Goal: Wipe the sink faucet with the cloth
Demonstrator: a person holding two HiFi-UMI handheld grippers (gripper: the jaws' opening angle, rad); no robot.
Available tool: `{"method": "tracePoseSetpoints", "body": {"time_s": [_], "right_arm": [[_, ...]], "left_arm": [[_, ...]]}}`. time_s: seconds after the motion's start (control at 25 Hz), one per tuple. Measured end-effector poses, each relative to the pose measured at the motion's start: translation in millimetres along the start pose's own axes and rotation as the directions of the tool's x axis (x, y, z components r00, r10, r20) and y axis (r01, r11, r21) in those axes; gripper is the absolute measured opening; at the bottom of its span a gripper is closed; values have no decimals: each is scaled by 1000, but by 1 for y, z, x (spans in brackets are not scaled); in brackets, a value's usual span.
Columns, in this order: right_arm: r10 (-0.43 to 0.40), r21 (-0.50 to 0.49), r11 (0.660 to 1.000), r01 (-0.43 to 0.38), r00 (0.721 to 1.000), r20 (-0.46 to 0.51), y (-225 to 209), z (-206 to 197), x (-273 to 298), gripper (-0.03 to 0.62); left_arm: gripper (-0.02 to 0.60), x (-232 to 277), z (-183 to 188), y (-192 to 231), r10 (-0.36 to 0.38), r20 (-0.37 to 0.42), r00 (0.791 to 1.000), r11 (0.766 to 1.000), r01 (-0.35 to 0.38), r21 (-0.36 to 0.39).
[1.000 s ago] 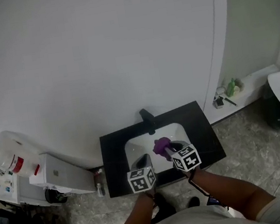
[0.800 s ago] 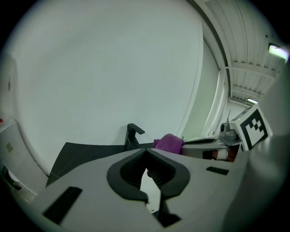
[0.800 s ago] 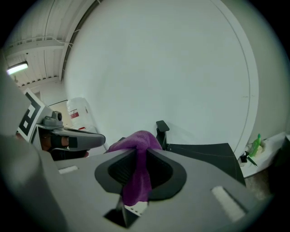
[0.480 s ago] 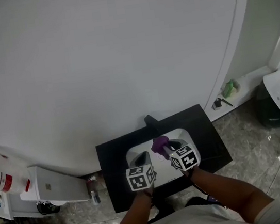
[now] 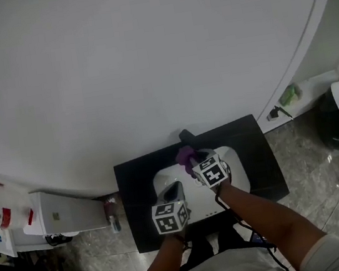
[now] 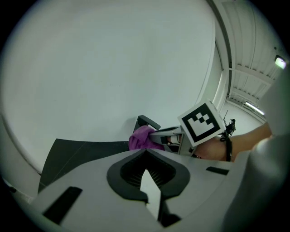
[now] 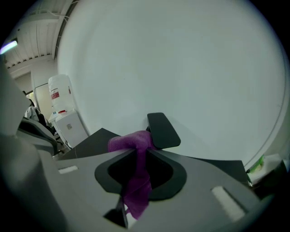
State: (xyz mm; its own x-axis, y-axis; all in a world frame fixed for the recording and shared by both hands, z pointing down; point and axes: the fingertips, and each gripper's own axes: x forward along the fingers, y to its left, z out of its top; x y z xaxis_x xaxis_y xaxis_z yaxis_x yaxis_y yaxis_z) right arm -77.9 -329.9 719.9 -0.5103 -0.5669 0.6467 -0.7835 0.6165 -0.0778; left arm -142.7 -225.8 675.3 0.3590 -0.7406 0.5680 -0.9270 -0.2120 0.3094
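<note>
While the white cabinet [image 5: 64,212] on the floor at far left has no part in this, everything that matters sits on the black table [image 5: 136,187] with its white sink [image 5: 239,178]. The left gripper [image 6: 145,152] hovers over the near left part of the basin, its fingers brought together on nothing, the pale sink showing through the slit behind the tips. It is well apart from the work.

Further right, the right gripper [image 7: 138,148] has its fingers clamped on the purple cloth [image 7: 130,141]. One bunched end bulges out past the tips, and a tail hangs down behind them. That bunched end sits right against the black faucet [image 7: 162,129], just under its flat top at the left edge. Contact looks likely, though I cannot be certain of it. From overhead, the cloth [image 5: 185,156] lies between the gripper and the faucet [image 5: 186,137] at the back rim of the sink.

Wiping seems barely begun. The main risk is the narrow bite on the cloth: drag across the faucet could pull the fold out of the fingers and drop it into the basin. Pushing too hard could bring the bare fingertips onto the finish, or nudge the flat top and start the water.
</note>
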Motion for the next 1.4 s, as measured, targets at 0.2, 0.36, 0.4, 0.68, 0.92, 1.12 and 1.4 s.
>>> {"method": "tracePoseSetpoints", "body": {"time_s": [0.2,0.36,0.4,0.68,0.92,1.12,1.4], "right_arm": [[20,31,999,-19,999,-34,-3,-27,-8,67],[50,14,999,-49,994,-98,8,-71,-43,67],[50,7,999,-49,995,-91,9,-72,-49,67],[63,-59,996,-63,998,-10,-1,-6,-12,67],[115,-26,993,-116,992,-46,7,-51,-27,67],[92,-14,996,-92,996,-23,-8,-70,-66,67],[94,-61,994,-86,983,157,-44,65,-48,69]], "left_arm": [[5,8,2,5,15,8,1000,1000,-15,-24],[5,11,10,-2,6,21,1000,999,-5,-32],[5,11,13,-4,3,25,1000,1000,-3,-29],[5,11,24,-9,15,28,1000,1000,-15,-4],[5,16,18,-8,24,19,1000,1000,-24,0],[5,20,15,-18,13,14,1000,1000,-13,0],[5,20,27,-25,28,27,999,1000,-28,13]]}}
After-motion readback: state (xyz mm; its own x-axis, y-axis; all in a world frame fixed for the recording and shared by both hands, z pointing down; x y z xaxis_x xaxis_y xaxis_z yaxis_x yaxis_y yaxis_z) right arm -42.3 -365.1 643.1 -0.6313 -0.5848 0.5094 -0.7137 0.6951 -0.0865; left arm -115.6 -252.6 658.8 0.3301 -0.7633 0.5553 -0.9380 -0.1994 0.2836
